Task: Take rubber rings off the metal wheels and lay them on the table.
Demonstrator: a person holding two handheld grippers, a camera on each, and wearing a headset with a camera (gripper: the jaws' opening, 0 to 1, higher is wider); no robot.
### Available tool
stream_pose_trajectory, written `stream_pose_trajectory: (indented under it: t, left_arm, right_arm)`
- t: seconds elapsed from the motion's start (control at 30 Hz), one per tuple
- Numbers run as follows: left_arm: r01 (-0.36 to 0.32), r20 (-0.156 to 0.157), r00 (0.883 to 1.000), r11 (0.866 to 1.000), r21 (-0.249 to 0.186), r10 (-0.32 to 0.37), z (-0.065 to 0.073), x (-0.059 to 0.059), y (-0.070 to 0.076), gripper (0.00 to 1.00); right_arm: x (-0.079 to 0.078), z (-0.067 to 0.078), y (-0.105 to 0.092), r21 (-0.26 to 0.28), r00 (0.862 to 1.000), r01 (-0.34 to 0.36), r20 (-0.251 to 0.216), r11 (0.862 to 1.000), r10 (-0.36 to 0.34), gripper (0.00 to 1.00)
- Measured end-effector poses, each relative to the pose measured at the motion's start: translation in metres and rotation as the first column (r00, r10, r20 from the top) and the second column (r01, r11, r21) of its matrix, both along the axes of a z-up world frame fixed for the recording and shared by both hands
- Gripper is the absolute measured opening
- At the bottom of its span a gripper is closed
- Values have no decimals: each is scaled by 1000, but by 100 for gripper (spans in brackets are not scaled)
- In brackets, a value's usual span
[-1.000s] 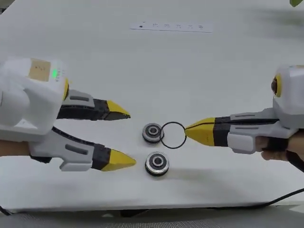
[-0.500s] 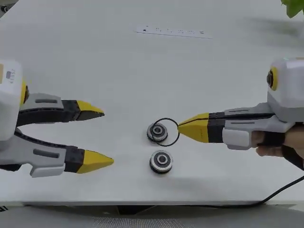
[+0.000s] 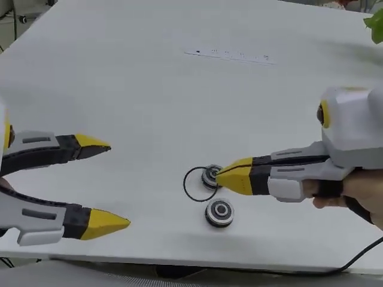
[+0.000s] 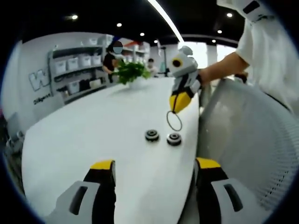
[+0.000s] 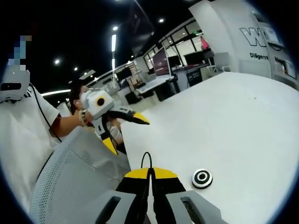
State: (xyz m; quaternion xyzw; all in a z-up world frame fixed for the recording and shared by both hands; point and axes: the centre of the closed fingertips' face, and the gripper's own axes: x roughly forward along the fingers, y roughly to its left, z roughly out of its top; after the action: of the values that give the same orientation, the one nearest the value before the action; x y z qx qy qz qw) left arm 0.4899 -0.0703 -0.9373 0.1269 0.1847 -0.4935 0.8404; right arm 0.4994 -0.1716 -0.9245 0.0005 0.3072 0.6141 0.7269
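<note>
My right gripper (image 3: 220, 174) is shut on a thin black rubber ring (image 3: 185, 183) and holds it just above the white table (image 3: 149, 95). The ring hangs left of the far metal wheel (image 3: 211, 173), which the yellow tip partly covers. A second wheel (image 3: 219, 213) lies nearer the front edge. In the left gripper view the ring (image 4: 168, 122) dangles from the right gripper (image 4: 179, 101) above both wheels (image 4: 152, 135) (image 4: 174, 139). My left gripper (image 3: 111, 184) stands open well to the left, holding nothing. The right gripper view shows one wheel (image 5: 202, 178).
A pale ruler strip (image 3: 233, 55) lies far back on the table. Green plant leaves (image 3: 376, 27) sit at the far right corner. A black cable (image 3: 359, 251) runs off the front right edge. A mesh chair back (image 4: 243, 135) stands beside the table.
My right gripper has carried the ring leftward, from right of the far wheel to its left. The left gripper has drawn back to the left, still open.
</note>
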Motion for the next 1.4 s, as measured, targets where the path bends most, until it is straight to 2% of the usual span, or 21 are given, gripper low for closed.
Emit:
stream_pose_trajectory:
  t: [0.2,0.37,0.53,0.7,0.93,1.23,1.4]
  left_arm:
    - [-18,-1,1000,1000,-22,18,-1,-3,10,76]
    - [-9,-4,1000,1000,-21,9,-7,-6,15,79]
    - [-7,0,1000,999,-32,7,-6,-5,18,81]
    - [1,7,1000,999,-35,-1,-6,-5,19,81]
    - [10,7,1000,999,-39,-10,-9,-7,21,81]
    - [17,4,1000,998,-53,-17,-7,-9,21,81]
    - [10,11,1000,999,-52,-9,-6,-7,21,81]
  right_arm:
    - [-1,-7,12,-23,1000,-20,-6,1000,20,0]
    - [-3,-15,22,-40,999,-32,-10,999,31,0]
    - [-2,-24,31,-62,999,-34,-19,997,33,0]
    - [-2,-38,38,-107,999,-37,-23,994,35,0]
    - [0,-60,40,-179,999,-31,-28,983,27,0]
    - [14,-74,39,-224,1000,3,-3,975,-4,0]
    - [16,-82,36,-255,1000,2,16,967,3,0]
